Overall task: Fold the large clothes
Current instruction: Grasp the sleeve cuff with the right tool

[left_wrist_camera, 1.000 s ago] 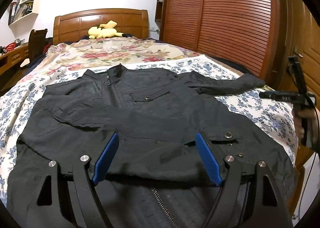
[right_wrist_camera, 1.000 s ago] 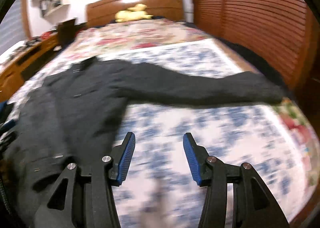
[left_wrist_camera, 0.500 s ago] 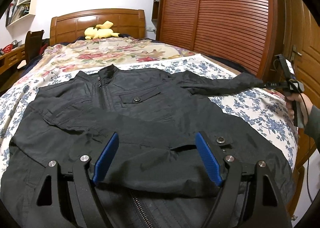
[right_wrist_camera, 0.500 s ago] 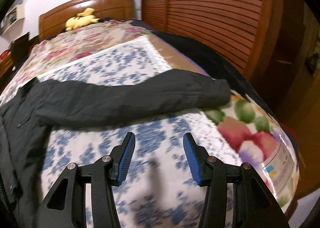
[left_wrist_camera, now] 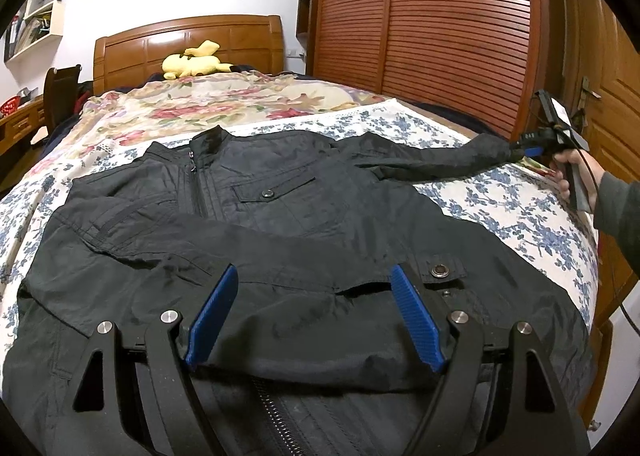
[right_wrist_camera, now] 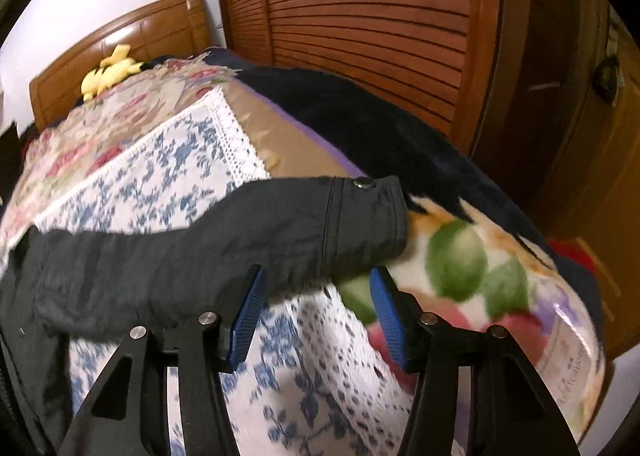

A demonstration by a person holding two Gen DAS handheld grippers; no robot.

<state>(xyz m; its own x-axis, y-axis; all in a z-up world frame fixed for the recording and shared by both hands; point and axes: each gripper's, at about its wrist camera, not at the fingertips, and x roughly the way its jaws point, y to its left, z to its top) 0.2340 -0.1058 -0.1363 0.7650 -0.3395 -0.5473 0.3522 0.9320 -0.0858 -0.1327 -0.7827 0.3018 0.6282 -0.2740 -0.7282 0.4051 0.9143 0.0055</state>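
1. The black zip-front jacket (left_wrist_camera: 248, 223) lies front-up on the blue-floral white cloth (left_wrist_camera: 516, 215) spread over the bed. One sleeve is already folded across the chest; the other sleeve (right_wrist_camera: 224, 232) stretches out sideways to the bed edge.
2. The left gripper (left_wrist_camera: 314, 316) hovers over the jacket's lower front, blue pads spread wide, nothing between them.
3. The right gripper (right_wrist_camera: 316, 310) is at the snap-buttoned cuff (right_wrist_camera: 368, 215) of the outstretched sleeve. Fingers apart; the cuff's lower edge sits right at the tips, not yet pinched.
4. Judged step: grasp the cuff, then carry the sleeve across the body.
5. To do it well: push the pads further in so both fabric layers are caught, and bite behind the cuff seam rather than on the thin edge.
6. Lift only slightly, then sweep inward so the shoulder creases cleanly.
7. The left gripper could press down the jacket body to stop it dragging.
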